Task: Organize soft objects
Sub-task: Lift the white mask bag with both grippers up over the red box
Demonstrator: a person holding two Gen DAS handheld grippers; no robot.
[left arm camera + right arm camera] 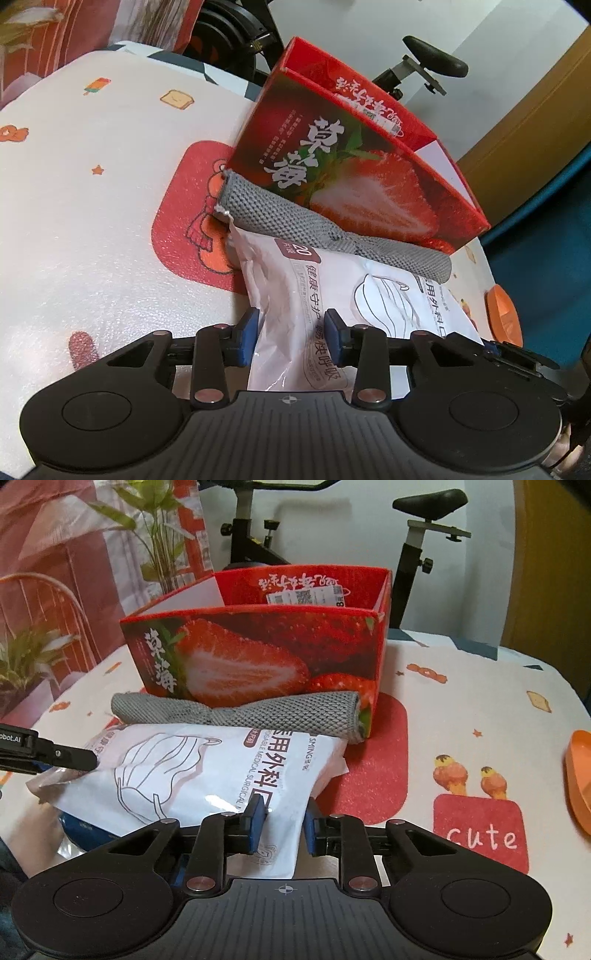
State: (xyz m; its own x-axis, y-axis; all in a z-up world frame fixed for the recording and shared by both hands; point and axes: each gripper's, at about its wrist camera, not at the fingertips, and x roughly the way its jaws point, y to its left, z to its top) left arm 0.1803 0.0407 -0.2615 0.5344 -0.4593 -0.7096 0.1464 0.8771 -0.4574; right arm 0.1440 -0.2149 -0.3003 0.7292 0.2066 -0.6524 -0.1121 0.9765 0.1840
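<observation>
exercise bike (pixel 417 535); potted plant (pixel 155 528); orange dish (pixel 580 775)

You see both views in soft indoor light that is even and fairly bright, with a slightly warm colour. The white mask packet (pixel 295 295) has pale glare on its plastic, and the tablecloth (pixel 92 221) shines a little where the light falls on it. Shadows are weak; a soft one lies under the red box (pixel 258 657). The fisheye lens bends straight lines strongly near the edges, and the corners go dark. The centre is sharp enough to read the print, but the plant (pixel 155 528) and the far background look softer.
</observation>
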